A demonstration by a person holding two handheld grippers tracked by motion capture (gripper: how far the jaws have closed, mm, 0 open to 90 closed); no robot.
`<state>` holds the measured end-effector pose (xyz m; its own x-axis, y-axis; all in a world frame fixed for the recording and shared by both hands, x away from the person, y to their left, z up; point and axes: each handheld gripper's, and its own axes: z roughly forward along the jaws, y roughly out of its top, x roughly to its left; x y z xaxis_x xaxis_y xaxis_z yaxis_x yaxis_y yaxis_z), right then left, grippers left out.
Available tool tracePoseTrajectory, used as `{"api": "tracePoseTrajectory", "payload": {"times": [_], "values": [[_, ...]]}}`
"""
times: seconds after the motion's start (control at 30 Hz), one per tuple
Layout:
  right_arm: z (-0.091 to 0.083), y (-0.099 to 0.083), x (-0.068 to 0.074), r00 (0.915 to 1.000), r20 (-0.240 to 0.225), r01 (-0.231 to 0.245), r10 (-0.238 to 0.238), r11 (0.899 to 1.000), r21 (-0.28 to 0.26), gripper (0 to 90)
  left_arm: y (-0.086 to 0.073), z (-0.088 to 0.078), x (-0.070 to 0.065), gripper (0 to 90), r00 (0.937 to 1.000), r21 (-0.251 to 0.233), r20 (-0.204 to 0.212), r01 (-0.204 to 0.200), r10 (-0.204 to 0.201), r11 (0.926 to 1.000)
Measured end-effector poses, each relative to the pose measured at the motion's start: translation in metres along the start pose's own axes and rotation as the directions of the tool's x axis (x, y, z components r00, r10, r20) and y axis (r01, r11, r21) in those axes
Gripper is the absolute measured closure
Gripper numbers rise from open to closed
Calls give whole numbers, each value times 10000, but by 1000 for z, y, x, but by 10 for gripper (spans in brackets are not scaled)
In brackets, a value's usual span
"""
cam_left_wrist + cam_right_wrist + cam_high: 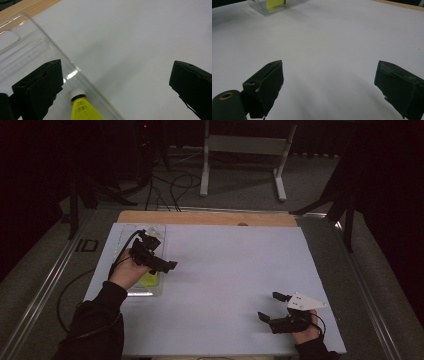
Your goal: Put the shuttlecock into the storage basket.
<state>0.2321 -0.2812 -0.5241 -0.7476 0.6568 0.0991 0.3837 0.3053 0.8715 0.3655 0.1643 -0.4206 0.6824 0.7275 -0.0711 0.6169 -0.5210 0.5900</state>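
A clear plastic tray (157, 231) lies at the left of the white table sheet (235, 270). Inside it is a yellow tube (149, 280) with a white cap. My left gripper (164, 254) hovers over the tray's right side, jaws wide apart and empty. In the left gripper view, the left gripper (116, 67) stands open; the yellow tube (82, 108) lies below in the tray (30, 42), beside the left jaw and apart from it. Near the front right, my right gripper (271, 306) is open and empty. The right gripper view shows the right gripper (328, 67) over bare sheet, with the tray (262, 7) far off.
A strip of wooden tabletop (200, 217) shows beyond the sheet's far edge. Past the table stand a white metal frame (245, 145) and cables on the floor (170, 185). Metal rails (45, 285) run along both sides.
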Motion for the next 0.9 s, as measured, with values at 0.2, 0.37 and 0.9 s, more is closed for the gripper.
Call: {"api": "tracePoseTrajectory", "payload": {"times": [0.2,0.37,0.9], "values": [[0,0,0,10000,-12,7,-7,10000,16,89,7,-1,-11,1,9986,-399,441,-276,294,9988],[0,0,0,10000,-18,-12,12,10000,54,89,13,2,-22,2,9948,-688,804,-564,618,9960],[-1,0,0,10000,-22,-48,48,10000,26,89,20,18,-55,2,9606,-1053,2232,-1450,1654,9838]]}}
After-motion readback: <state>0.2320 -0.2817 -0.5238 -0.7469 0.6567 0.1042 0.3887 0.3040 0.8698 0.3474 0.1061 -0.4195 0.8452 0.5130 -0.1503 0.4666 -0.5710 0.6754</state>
